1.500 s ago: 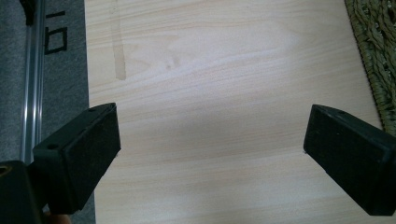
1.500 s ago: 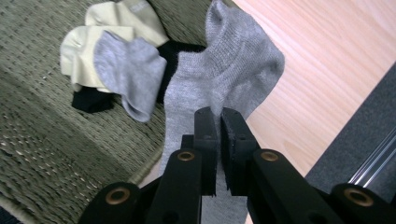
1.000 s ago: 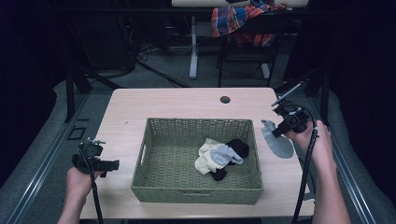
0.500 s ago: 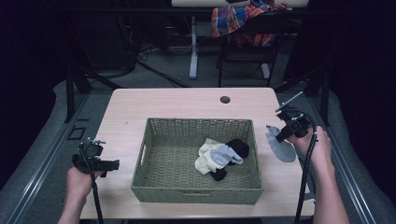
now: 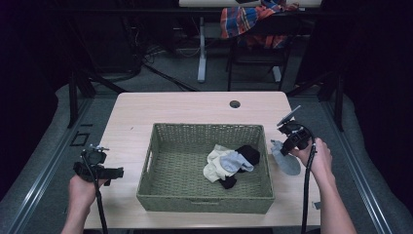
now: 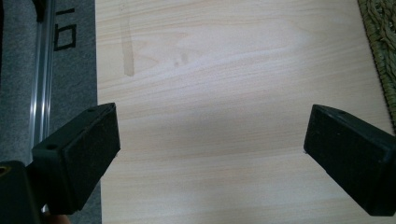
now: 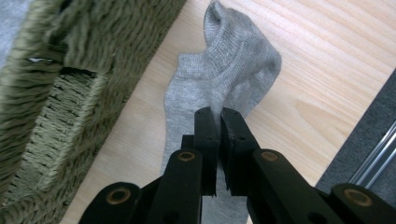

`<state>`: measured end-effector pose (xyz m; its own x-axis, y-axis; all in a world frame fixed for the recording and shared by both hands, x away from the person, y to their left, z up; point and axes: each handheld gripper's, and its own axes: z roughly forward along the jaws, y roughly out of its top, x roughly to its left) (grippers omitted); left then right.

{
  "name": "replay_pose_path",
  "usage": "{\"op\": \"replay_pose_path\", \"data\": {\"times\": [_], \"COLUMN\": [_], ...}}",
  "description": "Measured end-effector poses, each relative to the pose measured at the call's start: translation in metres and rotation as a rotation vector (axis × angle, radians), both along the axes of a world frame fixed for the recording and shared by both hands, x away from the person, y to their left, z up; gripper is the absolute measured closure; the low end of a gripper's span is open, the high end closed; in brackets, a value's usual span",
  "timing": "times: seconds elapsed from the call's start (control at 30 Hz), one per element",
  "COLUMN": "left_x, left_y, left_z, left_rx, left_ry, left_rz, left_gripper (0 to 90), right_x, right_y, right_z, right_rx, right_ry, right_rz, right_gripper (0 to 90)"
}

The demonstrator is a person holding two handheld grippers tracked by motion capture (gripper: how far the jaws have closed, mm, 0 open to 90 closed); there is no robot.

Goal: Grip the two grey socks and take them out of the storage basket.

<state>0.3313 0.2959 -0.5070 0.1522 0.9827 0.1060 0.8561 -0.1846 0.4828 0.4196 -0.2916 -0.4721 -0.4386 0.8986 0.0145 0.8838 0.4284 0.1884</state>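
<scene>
Grey sock (image 7: 219, 79) pinched in right fingers (image 7: 217, 116) on pale wood table (image 5: 185, 107), left fingers (image 6: 205, 154) open, dark room

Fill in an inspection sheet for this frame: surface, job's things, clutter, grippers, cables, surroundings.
Surface: pale wooden table, faint stain near its left edge.
Job's things: grey sock on the table beside the woven basket; socks piled inside it.
Clutter: nothing seen.
Grippers: right gripper shut on the grey sock; left gripper open over bare table.
Cables: black cable trailing along the right forearm.
Surroundings: dark room, plaid cloth on a chair behind.
</scene>
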Motion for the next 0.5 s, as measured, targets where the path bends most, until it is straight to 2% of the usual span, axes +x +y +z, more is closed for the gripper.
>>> {"op": "replay_pose_path", "data": {"times": [0.23,0.27,0.33,0.47,0.5], "left_x": [0.000,0.000,0.000,0.000,0.000], "left_y": [-0.002,-0.002,-0.001,-0.001,-0.002], "left_z": [0.001,0.001,0.001,0.002,0.001], "left_rx": [0.004,0.003,0.002,0.001,0.001], "left_ry": [0.000,-0.002,-0.001,0.002,-0.003], "left_rz": [-0.004,-0.003,0.002,-0.003,-0.003], "left_gripper": [3.7,3.7,3.7,3.7,3.7], "right_x": [0.004,0.005,0.006,0.009,0.010], "right_y": [-0.005,-0.006,-0.006,-0.002,0.000], "right_z": [-0.009,-0.013,-0.016,-0.025,-0.028], "right_rx": [-0.002,0.014,0.014,-0.006,-0.025], "right_ry": [0.014,0.012,0.020,0.046,0.058], "right_rz": [-0.005,-0.017,-0.016,-0.010,0.003], "right_gripper": [86.2,86.2,86.2,86.1,86.1]}}
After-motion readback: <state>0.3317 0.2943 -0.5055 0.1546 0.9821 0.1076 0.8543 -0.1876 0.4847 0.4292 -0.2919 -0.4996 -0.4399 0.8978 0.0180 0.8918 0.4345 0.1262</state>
